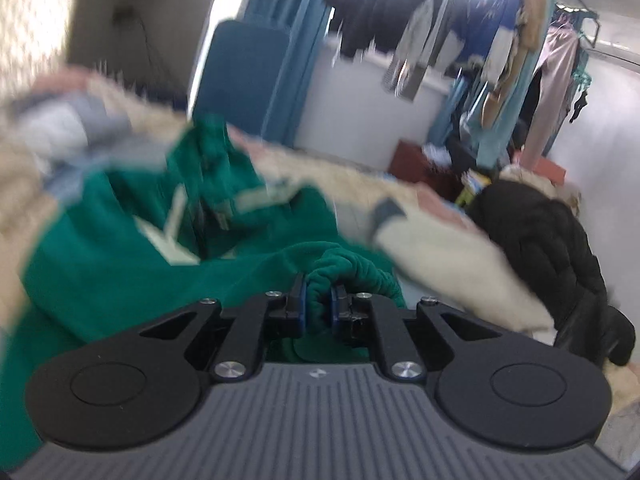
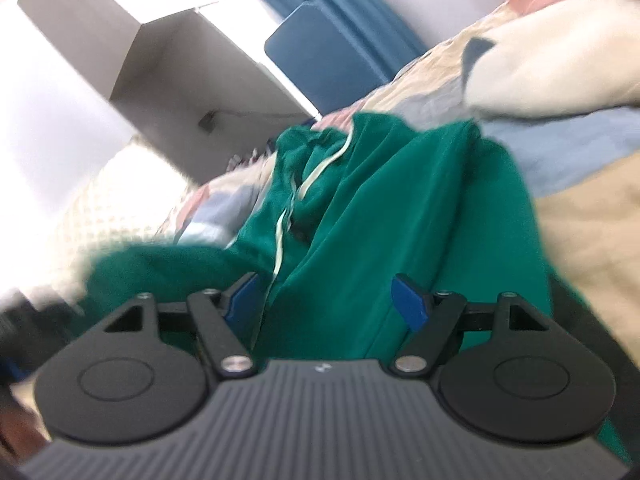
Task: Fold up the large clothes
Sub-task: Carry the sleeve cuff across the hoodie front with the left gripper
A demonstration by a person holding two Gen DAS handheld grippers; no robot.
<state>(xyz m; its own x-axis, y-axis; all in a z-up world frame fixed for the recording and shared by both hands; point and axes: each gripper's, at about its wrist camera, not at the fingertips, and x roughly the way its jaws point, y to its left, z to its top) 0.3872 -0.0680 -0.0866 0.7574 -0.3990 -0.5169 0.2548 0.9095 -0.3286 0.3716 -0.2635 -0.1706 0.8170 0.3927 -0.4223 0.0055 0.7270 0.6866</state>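
A large green hooded sweatshirt (image 1: 120,272) with white drawstrings lies crumpled on a patchwork bed cover (image 1: 420,208). My left gripper (image 1: 318,304) is shut on a ribbed green cuff or hem (image 1: 360,270) of it. In the right wrist view the same sweatshirt (image 2: 380,220) stretches away from me with its white drawstring (image 2: 280,232) showing. My right gripper (image 2: 326,300) is open just above the green cloth, with fabric lying between and under its blue pads (image 2: 408,304). Both views are blurred by motion.
A black puffer jacket (image 1: 552,256) lies at the bed's right side. Several clothes hang on a rack (image 1: 500,40) by the far wall. A blue headboard or chair (image 1: 240,76) and blue curtain stand behind the bed. The bed cover (image 2: 580,220) fills the right of the right wrist view.
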